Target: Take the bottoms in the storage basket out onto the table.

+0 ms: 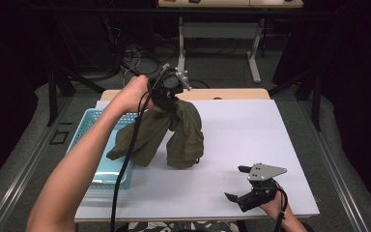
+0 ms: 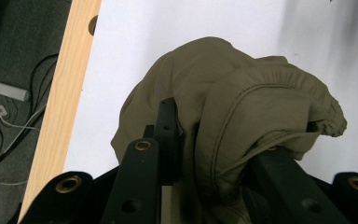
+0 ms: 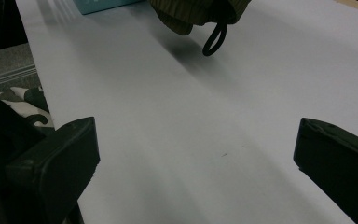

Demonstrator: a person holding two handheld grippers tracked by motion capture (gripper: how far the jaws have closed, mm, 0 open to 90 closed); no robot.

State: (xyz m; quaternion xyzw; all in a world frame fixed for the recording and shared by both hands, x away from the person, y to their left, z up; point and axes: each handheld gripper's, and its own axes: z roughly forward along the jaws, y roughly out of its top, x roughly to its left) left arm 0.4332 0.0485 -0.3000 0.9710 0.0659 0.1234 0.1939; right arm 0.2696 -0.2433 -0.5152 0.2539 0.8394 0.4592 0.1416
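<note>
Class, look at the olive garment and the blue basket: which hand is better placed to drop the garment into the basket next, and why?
Probably the left. The left tool is shut on the olive garment, lifted beside the blue basket. The right tool rests open near the table's front edge, holding nothing.

We see a white surface lying on a pale wooden tabletop whose far edge shows as a strip. Beyond that edge we find grey carpeted floor, with a tangle of dark cables on it to the left. Further back from the surface stands a second desk on white metal legs. Black drapes close in on both sides of the surface, and we note dim light, brightest on the white sheet.
</note>
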